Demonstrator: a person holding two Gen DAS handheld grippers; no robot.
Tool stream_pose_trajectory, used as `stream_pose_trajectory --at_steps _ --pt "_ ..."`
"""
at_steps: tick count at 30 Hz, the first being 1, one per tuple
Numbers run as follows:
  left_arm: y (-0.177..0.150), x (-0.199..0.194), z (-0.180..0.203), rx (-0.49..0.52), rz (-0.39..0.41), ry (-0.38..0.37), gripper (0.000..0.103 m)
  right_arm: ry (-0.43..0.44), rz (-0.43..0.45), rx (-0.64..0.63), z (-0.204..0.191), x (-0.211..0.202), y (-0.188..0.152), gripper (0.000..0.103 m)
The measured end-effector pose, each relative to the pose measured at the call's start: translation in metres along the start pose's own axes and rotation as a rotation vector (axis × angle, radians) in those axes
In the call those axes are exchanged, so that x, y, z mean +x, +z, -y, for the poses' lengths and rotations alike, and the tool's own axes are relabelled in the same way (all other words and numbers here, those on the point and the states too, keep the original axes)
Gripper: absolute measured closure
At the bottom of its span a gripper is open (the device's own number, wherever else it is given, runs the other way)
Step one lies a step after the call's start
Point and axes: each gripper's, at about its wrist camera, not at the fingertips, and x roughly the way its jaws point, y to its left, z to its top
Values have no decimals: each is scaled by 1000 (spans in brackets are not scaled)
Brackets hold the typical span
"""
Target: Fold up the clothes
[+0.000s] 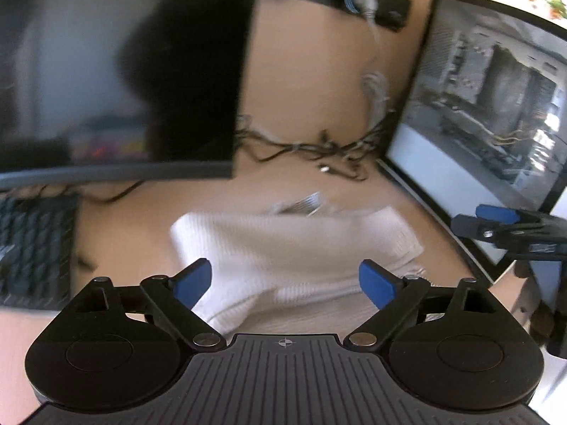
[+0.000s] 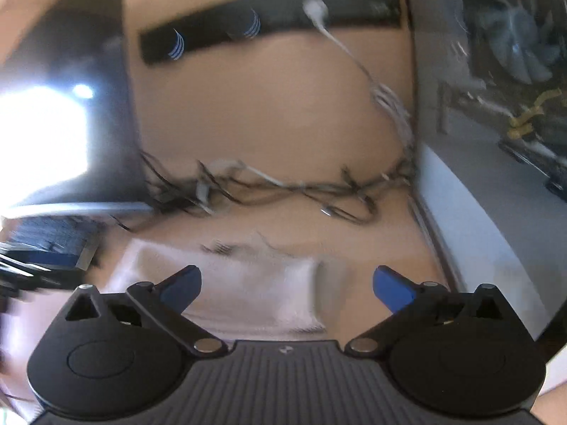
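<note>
A: Left gripper (image 1: 285,279): jaws spread wide, blue pads clear of everything, nothing pinched. The white garment (image 1: 294,248) lies on the desk (image 1: 301,81) just ahead and below, folded into a rough block, ribbed weave.

B: Right gripper (image 2: 287,285): jaws also spread wide, empty. Same white garment under and ahead of it in the right wrist view, blurred. No contact that I can see.

A: Further out: tangle of cables (image 1: 312,148) behind the garment, a monitor (image 1: 117,71) on the left, a second monitor (image 1: 496,113) on the right, keyboard (image 1: 35,244) far left.

B: Black power strip (image 2: 269,21) on the back panel, white plug in it.
</note>
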Motion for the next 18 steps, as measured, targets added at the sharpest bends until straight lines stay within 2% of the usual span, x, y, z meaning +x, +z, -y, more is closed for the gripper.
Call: stream_pose_trajectory --at_steps 2,4,7,10,12,15,18 --pt "2 25 -1 0 -24 -29 8 67 30 42 -5 1 5 0" --pt "1 52 -10 -22 -88 -24 8 119 49 109 -7 15 4 0" --pt "-7 83 -25 -63 -170 13 8 126 -36 208 -2 58 -11 0" --pt "-10 83 -28 -36 -171 0 8 54 -183 299 14 99 -37 0" --pt "-11 76 -30 -39 -167 7 8 77 -145 293 16 98 -44 0" --pt "-14 64 -32 -63 -156 21 8 84 -169 282 13 98 -41 0" --pt "-21 48 -36 -125 -130 25 5 82 -173 216 8 98 -45 0"
